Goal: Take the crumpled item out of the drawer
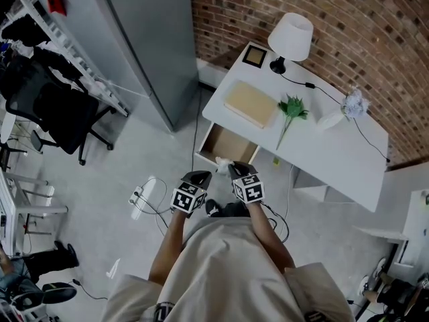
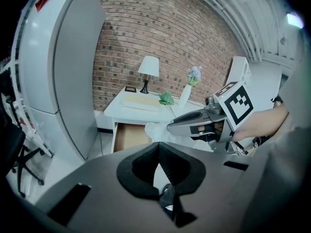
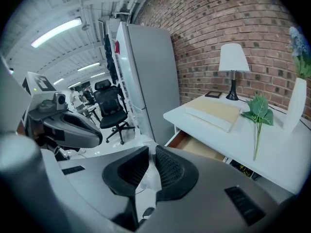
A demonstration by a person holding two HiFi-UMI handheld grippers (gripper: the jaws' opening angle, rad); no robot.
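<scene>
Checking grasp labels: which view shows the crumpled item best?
Left gripper view: most of the crumpled item shows, white, at the right gripper's tip, in front of the open drawer. The right gripper view shows only a white sliver pinched between its jaws; the head view shows a small white blob by the drawer.

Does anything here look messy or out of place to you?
A few things. The drawer under the desk hangs open. A green leafy sprig lies flat on the desk beside the upright vase, not in it. A crumpled white item is pinched in the right gripper, just in front of that drawer.
</scene>
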